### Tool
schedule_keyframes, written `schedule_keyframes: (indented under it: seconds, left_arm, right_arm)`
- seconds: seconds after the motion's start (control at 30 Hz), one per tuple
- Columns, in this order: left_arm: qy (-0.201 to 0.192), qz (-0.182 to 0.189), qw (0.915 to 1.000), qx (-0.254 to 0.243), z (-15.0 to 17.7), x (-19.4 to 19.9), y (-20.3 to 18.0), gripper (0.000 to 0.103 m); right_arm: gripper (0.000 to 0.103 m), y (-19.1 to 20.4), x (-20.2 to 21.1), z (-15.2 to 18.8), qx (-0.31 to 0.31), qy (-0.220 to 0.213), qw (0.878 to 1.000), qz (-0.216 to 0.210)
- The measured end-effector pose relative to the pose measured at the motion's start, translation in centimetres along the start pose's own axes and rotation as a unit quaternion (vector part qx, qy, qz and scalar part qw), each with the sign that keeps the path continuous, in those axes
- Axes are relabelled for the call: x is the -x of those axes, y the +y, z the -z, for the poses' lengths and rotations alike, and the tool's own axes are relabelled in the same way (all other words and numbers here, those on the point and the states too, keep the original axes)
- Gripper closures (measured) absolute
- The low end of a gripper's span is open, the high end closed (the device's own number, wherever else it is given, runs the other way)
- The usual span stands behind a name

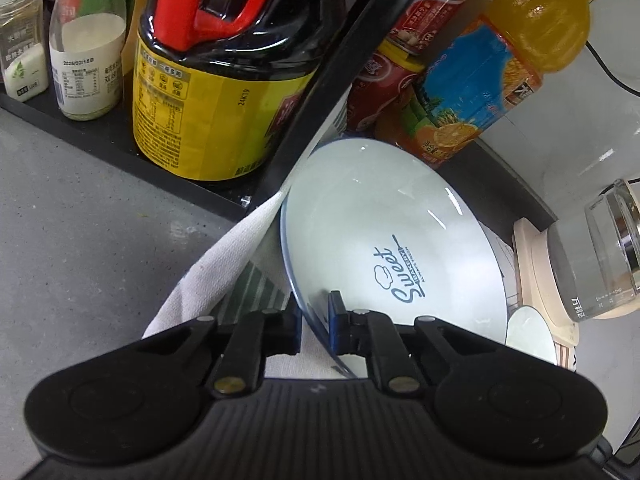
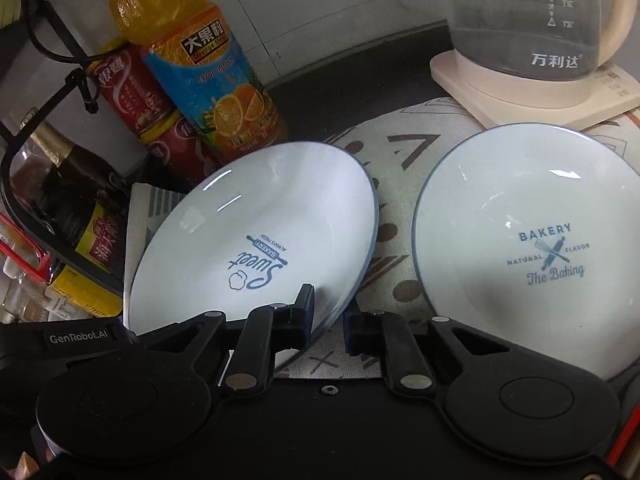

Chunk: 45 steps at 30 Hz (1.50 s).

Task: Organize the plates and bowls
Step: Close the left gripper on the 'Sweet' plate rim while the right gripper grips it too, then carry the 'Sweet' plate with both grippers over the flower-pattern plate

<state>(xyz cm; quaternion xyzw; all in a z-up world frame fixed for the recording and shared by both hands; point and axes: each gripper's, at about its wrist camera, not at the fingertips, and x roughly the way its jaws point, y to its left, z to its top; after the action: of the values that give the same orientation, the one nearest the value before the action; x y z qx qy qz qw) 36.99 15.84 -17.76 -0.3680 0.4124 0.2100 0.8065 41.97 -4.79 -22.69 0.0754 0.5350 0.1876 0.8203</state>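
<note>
close wrist views, both facing sweet plate (image 1: 384,240)

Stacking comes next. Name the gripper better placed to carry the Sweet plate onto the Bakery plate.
Probably right. Both straddle the tilted Sweet plate's rim, but the right gripper sits beside the Bakery plate; the left gripper is by the bottle rack.

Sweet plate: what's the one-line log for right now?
Sweet plate tilted | left gripper pinches rim | right gripper straddles rim | Bakery plate lies on cloth
</note>
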Motion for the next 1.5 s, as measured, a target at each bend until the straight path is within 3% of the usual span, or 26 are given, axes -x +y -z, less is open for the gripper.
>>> schedule_keyframes:
  seconds: [0.67, 1.5]
  left_arm:
    - [-0.022, 0.000, 0.9995, -0.024, 2.8, 5.6, 0.3, 0.092]
    - [-0.040, -0.013, 0.9990, -0.011, 10.8, 13.1, 5.8, 0.092]
  right_arm:
    - [0.089, 1.5, 5.7, 1.9, 0.017, -0.023, 1.000, -0.007]
    - [0.089, 3.1, 11.7, 10.8, 0.062, -0.020, 0.998, -0.025]
